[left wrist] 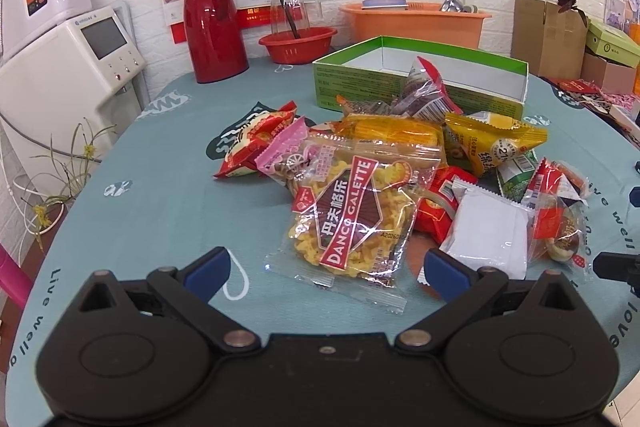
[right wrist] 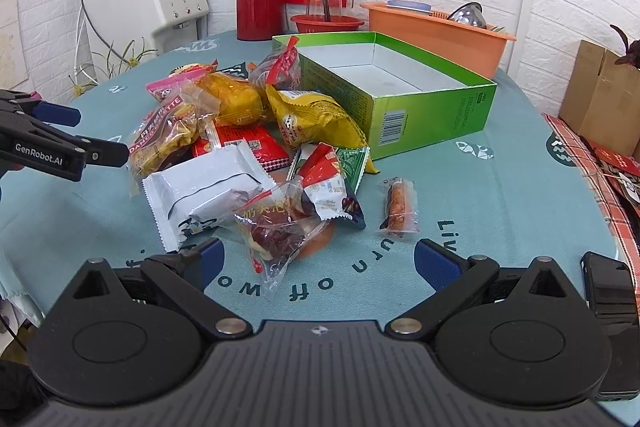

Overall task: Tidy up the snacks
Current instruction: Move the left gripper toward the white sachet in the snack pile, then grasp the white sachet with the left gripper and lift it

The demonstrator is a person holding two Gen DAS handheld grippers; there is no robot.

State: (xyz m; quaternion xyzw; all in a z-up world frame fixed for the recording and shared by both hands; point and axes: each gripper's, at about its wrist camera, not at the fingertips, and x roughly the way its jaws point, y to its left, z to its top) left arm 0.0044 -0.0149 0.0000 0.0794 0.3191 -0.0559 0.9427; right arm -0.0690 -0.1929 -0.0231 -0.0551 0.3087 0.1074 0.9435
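A pile of wrapped snacks lies on the teal tablecloth in front of an open green box (left wrist: 420,85) (right wrist: 432,115) whose inside is bare. My left gripper (left wrist: 326,267) is open, low over the cloth, with the clear Danco Galette packet (left wrist: 352,211) (right wrist: 164,135) just ahead between its fingers, not gripped. My right gripper (right wrist: 322,259) is open too, and a clear packet of dark red fruit (right wrist: 276,231) lies near its left finger. A white packet (right wrist: 204,191) (left wrist: 488,235) and a yellow one (right wrist: 316,119) sit in the pile. A small sausage packet (right wrist: 400,207) lies apart on the right.
A red thermos (left wrist: 216,23), a red bowl (left wrist: 298,43) holding a glass jug, and an orange basin (right wrist: 440,27) stand behind the box. A white machine (left wrist: 72,59) is at the left. A black phone (right wrist: 612,307) lies by the right table edge, cardboard boxes (right wrist: 596,95) beyond.
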